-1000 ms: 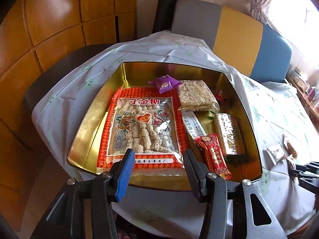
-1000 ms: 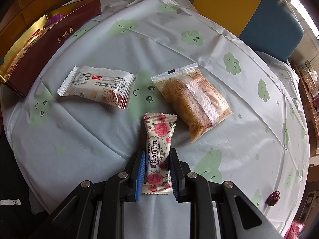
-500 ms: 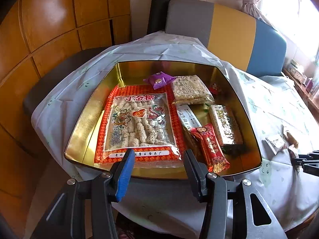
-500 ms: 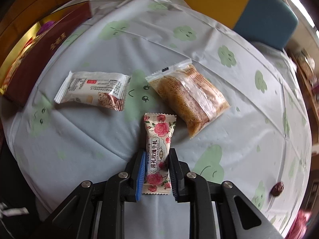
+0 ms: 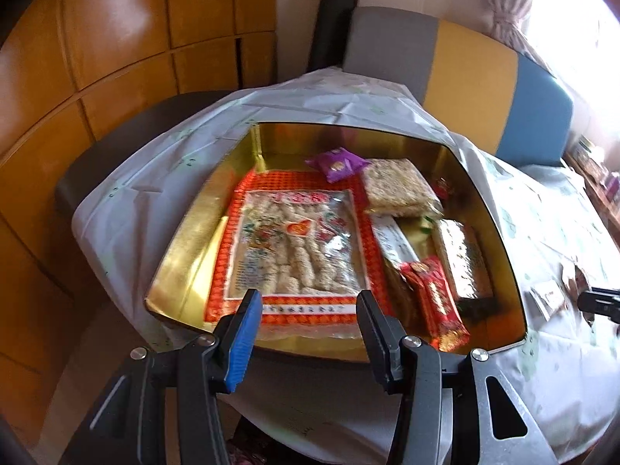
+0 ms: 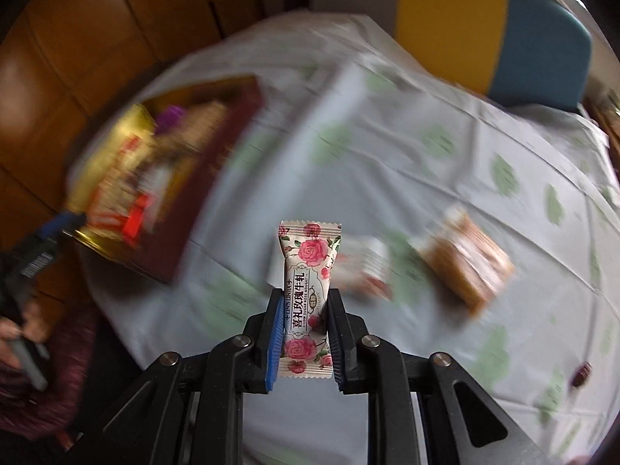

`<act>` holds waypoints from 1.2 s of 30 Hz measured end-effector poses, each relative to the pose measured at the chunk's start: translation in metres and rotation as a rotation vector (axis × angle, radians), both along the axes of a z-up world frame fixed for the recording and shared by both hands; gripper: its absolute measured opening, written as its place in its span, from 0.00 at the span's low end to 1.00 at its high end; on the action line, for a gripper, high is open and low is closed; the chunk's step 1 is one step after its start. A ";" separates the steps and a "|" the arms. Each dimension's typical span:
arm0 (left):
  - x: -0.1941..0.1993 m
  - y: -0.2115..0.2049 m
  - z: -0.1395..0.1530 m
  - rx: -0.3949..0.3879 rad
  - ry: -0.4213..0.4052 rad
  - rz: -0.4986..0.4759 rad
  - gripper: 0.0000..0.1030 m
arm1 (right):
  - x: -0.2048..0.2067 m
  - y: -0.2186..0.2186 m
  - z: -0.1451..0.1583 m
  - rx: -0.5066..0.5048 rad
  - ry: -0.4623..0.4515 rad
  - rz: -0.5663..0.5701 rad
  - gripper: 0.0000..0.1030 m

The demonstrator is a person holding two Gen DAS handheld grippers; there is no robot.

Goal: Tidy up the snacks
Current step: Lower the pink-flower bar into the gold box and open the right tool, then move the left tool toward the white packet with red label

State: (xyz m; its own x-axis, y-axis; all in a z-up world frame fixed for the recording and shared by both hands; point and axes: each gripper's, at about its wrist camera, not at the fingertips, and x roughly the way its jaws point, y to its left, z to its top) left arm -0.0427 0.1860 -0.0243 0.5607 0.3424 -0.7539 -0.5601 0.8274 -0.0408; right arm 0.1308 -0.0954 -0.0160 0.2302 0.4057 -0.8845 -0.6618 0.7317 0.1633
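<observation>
Clamped between the right gripper's (image 6: 303,327) jaws, a rose-printed nougat (image 6: 308,294) is held above the tablecloth (image 6: 426,162). Only the left view shows the gold tin's (image 5: 500,240) packed snacks clearly; the left gripper (image 5: 306,323) is held apart, empty, before it.

Warm orange-brown wood panelling (image 5: 116,38) covers the wall on the left, split by dark seams. Beyond the round surface, draped in a pale cloth (image 6: 387,135) with green flower prints, stands a bench back (image 5: 465,73) in grey, yellow and blue blocks. A dark post (image 5: 333,27) rises beside its grey end. At upper right a curtain (image 5: 503,4) hangs by a bright, washed-out window (image 5: 573,11).
</observation>
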 end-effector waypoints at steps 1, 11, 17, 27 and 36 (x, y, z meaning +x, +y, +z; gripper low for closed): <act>-0.001 0.002 0.000 0.000 -0.001 0.008 0.50 | -0.002 0.012 0.004 0.024 0.004 0.017 0.20; -0.004 0.011 -0.002 -0.011 -0.003 0.034 0.50 | -0.001 0.142 0.017 0.182 0.077 0.160 0.29; -0.004 0.013 -0.002 -0.015 -0.004 0.038 0.50 | -0.004 0.164 0.001 0.152 0.093 0.141 0.36; -0.002 0.005 -0.004 -0.007 0.002 0.011 0.50 | -0.012 0.105 0.007 0.161 0.011 0.099 0.36; 0.003 -0.012 0.000 0.017 0.002 -0.056 0.50 | 0.012 0.022 0.009 0.111 -0.046 -0.068 0.36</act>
State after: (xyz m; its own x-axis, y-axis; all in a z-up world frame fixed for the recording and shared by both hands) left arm -0.0399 0.1737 -0.0243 0.5778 0.3233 -0.7494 -0.5134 0.8578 -0.0258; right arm 0.1425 -0.0733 -0.0071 0.2997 0.4824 -0.8231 -0.6199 0.7542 0.2163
